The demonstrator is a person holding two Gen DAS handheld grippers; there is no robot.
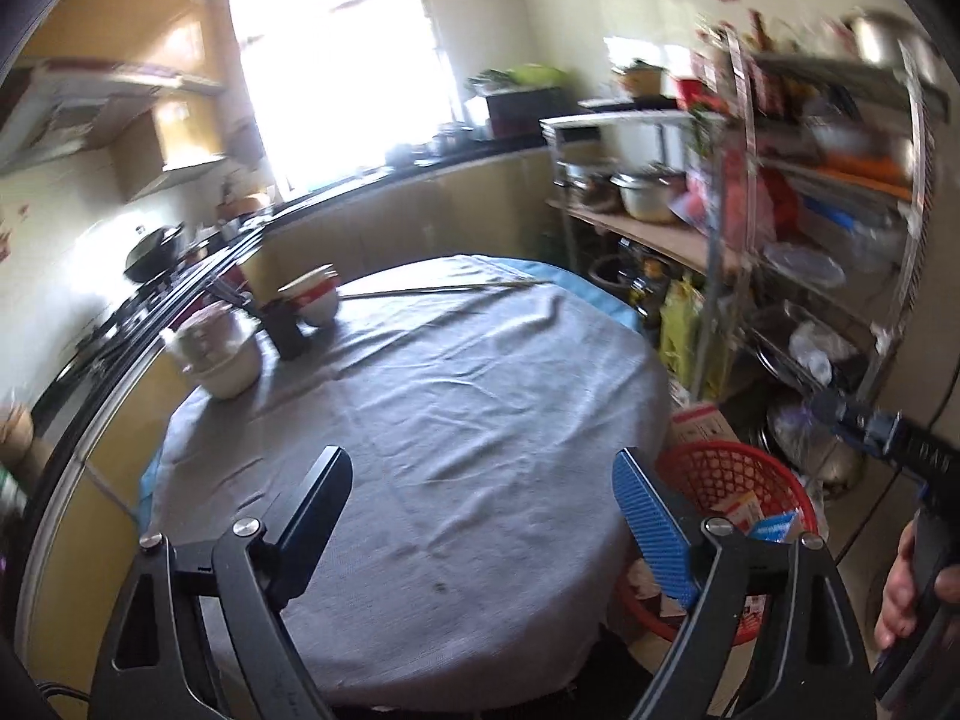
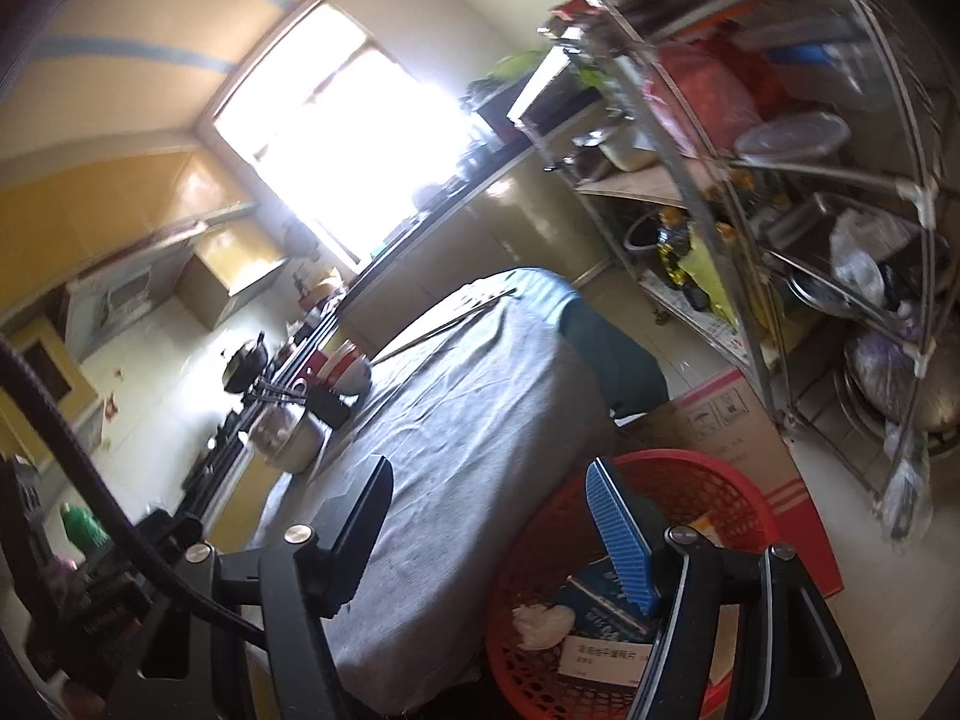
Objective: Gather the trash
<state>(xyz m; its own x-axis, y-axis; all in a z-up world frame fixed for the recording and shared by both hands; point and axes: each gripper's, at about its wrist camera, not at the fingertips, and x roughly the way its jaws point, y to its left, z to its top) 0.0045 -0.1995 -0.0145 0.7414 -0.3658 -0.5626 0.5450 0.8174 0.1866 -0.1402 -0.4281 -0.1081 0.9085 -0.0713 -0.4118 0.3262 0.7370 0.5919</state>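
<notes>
Trash sits in the round red plastic mesh basket (image 2: 630,540), which stands on the floor against the near right edge of the desk. Inside we see a crumpled white tissue (image 2: 543,624), a dark blue flat packet (image 2: 606,603) and a white box with printed characters (image 2: 606,657). In the left wrist view the same basket (image 1: 729,474) shows an orange-and-white carton and a light blue wrapper.

Left hand-held gripper (image 1: 486,531): jaws wide, nothing between them, hanging over the bare grey cloth covering the round desk (image 1: 456,396). Right hand-held gripper (image 2: 489,531): jaws moderately apart, nothing held; its blue-padded finger (image 2: 621,546) lies over the basket, the black finger over the desk cloth. A person's hand (image 1: 912,588) grips that right tool at the frame's right edge.

At the far left of the desk: a white lidded pot (image 1: 219,354), a dark upright holder (image 1: 285,327) and stacked red-and-white bowls (image 1: 312,297). A long thin stick (image 1: 444,290) lies across the far edge.

Beyond the basket stands a cardboard box with pink print (image 2: 732,420), then a metal wire rack (image 2: 840,192) crowded with containers and bags. A bright window (image 1: 336,60) is behind.
</notes>
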